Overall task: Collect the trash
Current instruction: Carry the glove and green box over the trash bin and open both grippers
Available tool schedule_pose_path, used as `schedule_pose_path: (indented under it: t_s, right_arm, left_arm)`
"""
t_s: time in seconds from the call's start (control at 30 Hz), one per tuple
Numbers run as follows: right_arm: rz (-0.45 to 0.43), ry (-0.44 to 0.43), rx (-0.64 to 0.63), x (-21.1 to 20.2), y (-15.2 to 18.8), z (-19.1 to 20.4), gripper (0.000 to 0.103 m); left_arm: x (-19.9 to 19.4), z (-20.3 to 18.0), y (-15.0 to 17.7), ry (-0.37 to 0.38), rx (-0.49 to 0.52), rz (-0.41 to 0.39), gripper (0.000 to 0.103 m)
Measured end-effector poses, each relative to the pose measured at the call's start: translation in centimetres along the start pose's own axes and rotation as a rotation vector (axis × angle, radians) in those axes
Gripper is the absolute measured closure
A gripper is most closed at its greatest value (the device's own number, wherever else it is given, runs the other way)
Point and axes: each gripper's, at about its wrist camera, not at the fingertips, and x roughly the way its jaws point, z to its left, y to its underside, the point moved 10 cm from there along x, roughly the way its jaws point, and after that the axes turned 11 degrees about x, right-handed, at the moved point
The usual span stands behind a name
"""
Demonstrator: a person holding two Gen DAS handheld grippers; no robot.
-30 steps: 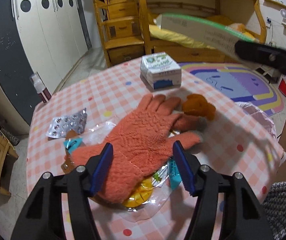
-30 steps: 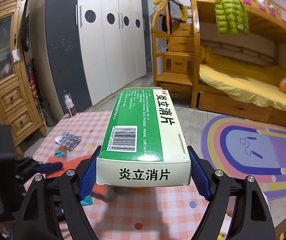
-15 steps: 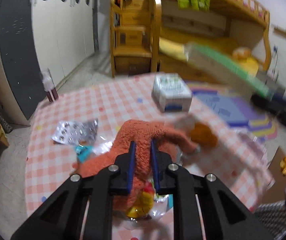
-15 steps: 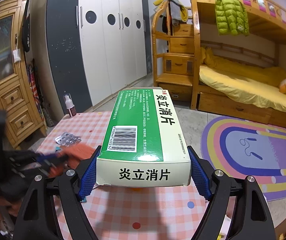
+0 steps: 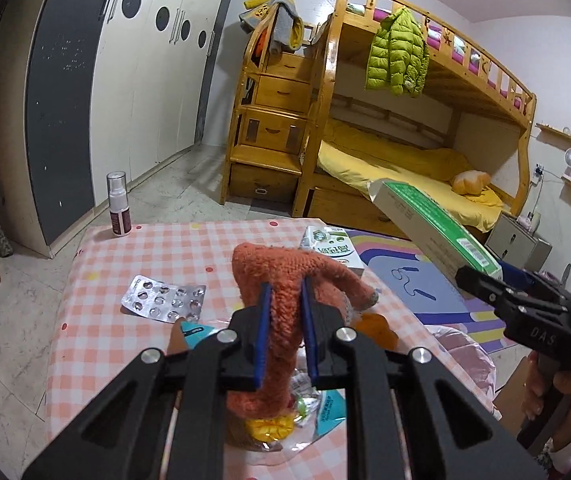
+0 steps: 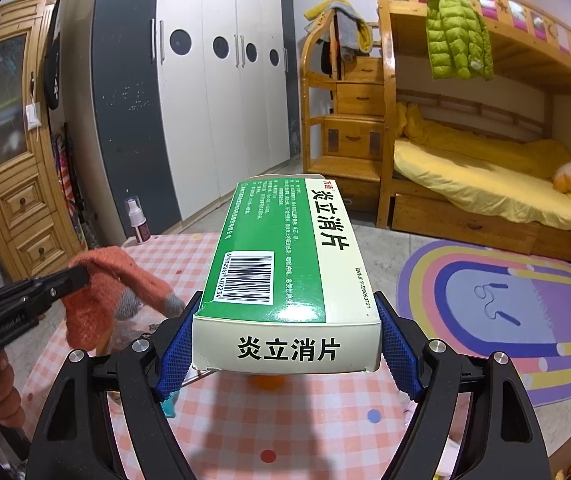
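My left tongs [image 5: 285, 336] are clamped narrow on the orange glove [image 5: 285, 280], pads pinching its knit middle; glove is lifted off the surface [image 5: 97, 304], fingers drooping right, cuff hanging down over the wrappers [image 5: 305, 412] below. Jaws have just been closing, glove between them. My right tongs [image 6: 285, 344] stand wide, gripping the green-and-white medicine box [image 6: 281, 260] by its long sides, box held above the surface's right edge. On the checked cloth: blister pack [image 5: 164, 298] left of the glove with bare cloth around it, milk carton [image 5: 331, 250] behind the glove near the far right edge, spray bottle [image 5: 118, 210] at the far left corner, close to the edge. Orange peel [image 5: 373, 326] sits just right of my left tongs. Pink bag [image 5: 465, 352] hangs off the right side. Left half of the surface is open; the floor beyond the far edge is open up to the bunk bed [image 5: 405, 160].
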Motion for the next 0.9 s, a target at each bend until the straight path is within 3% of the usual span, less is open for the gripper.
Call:
schedule_pose_path:
  t_s: [0.23, 0.57, 0.9]
  right_arm:
    - [-0.033, 0.052, 0.034, -3.1, -0.3, -3.8, 0.023]
    - [0.004, 0.234, 0.110, -8.3, 5.0, -13.5, 0.023]
    - [0.047, 0.376, 0.195, -10.7, 9.2, -21.1, 0.023]
  left_arm:
    - [0.6, -5.2, -0.4, 0.065, 0.062, -0.012, 0.090]
    - [2.4, -15.5, -0.2, 0.158, 0.183, -0.027, 0.090]
    - [6.4, -26.4, 1.6, 0.276, 0.329, 0.031, 0.090]
